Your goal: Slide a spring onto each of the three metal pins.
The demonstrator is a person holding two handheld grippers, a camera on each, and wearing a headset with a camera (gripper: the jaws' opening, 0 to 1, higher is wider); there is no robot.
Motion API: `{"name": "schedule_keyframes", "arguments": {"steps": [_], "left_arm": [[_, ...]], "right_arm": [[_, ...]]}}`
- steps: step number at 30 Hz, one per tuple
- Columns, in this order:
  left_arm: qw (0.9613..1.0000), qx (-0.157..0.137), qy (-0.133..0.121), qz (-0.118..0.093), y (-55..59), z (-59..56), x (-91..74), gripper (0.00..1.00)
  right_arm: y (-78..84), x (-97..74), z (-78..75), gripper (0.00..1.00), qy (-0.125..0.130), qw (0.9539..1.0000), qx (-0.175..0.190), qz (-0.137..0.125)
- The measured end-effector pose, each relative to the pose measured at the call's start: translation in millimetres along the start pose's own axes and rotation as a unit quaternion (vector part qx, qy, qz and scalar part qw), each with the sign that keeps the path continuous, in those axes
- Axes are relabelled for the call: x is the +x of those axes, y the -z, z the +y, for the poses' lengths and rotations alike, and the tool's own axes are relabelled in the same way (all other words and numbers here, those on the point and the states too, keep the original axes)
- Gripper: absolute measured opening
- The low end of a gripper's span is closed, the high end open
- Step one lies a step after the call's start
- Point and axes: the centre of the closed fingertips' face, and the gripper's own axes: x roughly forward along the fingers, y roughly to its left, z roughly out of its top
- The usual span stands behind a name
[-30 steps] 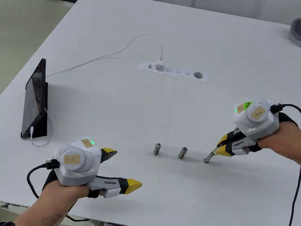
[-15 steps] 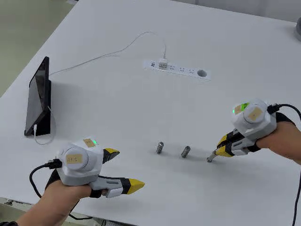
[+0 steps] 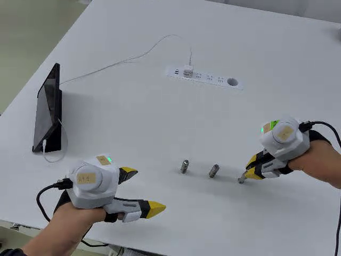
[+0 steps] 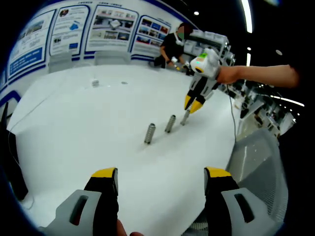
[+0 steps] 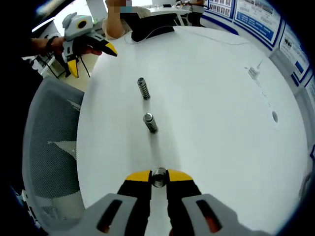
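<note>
Right gripper [image 3: 251, 171] has tilted steeper, jaws clamping the pin [image 3: 242, 179].

Holds the left tongs [image 3: 144, 190] in the left hand [image 3: 74, 218], low over the near edge of the tabletop [image 3: 160, 122], with jaws spread wide and pointing rightward. Grips the right tongs [image 3: 249, 173] in the right hand [image 3: 319, 160], tilted tips-down toward the left, pinched tight on a metal pin [image 3: 242, 178]. Well apart from each other.
</note>
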Motion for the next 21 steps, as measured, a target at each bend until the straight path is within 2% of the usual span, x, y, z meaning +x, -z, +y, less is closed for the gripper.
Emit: {"name": "schedule_keyframes", "arguments": {"steps": [10,21], "left_arm": [[1.0000,-0.002,-0.002,0.000,0.5,1.4,-0.7,0.72],[1.0000,-0.001,-0.003,-0.002,-2.5,1.8,-0.6,0.72]], "right_arm": [[4.9,11.8,-2.6,0.13,0.004,0.9999,-0.009,0.010],[9.8,23.0,-2.1,0.14,-0.004,0.9997,-0.015,0.019]]}}
